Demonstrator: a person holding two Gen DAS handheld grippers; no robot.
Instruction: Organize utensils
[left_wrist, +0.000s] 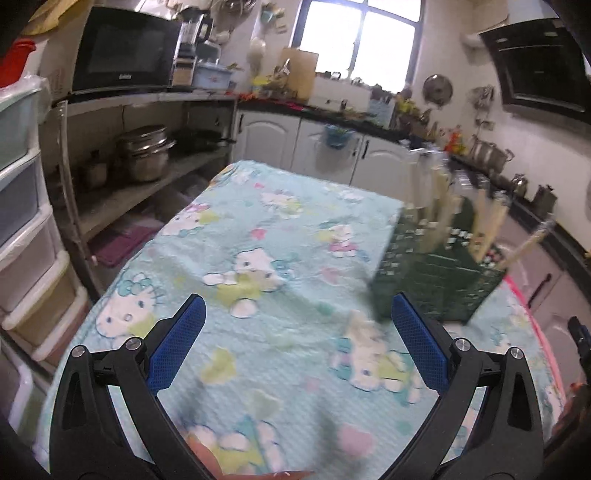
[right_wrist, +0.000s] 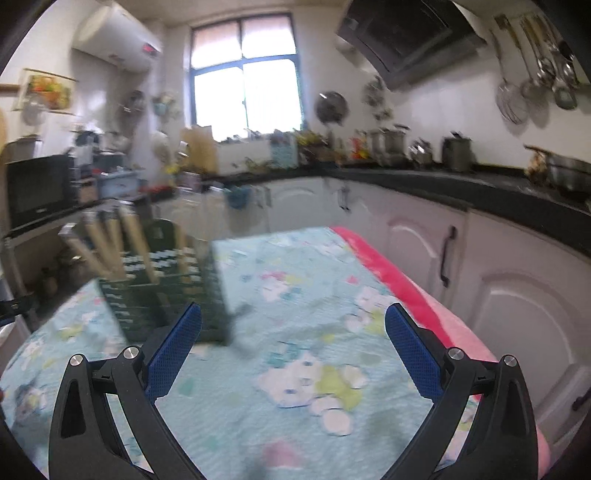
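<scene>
A dark green slotted utensil basket (left_wrist: 436, 269) stands on the table at the right, with several pale wooden-handled utensils (left_wrist: 439, 206) sticking up from it. In the right wrist view the same basket (right_wrist: 166, 295) sits left of centre, its utensil handles (right_wrist: 110, 243) leaning left. My left gripper (left_wrist: 299, 328) is open above the cartoon-print tablecloth (left_wrist: 258, 240), with the basket just beyond its right finger. My right gripper (right_wrist: 293, 332) is open too, nothing between its blue pads, and the basket lies past its left finger. Both views are motion-blurred.
The table carries a light blue cartoon cloth (right_wrist: 314, 295) with a pink edge (right_wrist: 388, 277) on the right. White cabinets (right_wrist: 498, 295) and a dark counter (right_wrist: 480, 192) with pots lie right; a microwave (left_wrist: 125, 51), a shelf with pots (left_wrist: 147, 155) and plastic drawers (left_wrist: 22, 221) lie left.
</scene>
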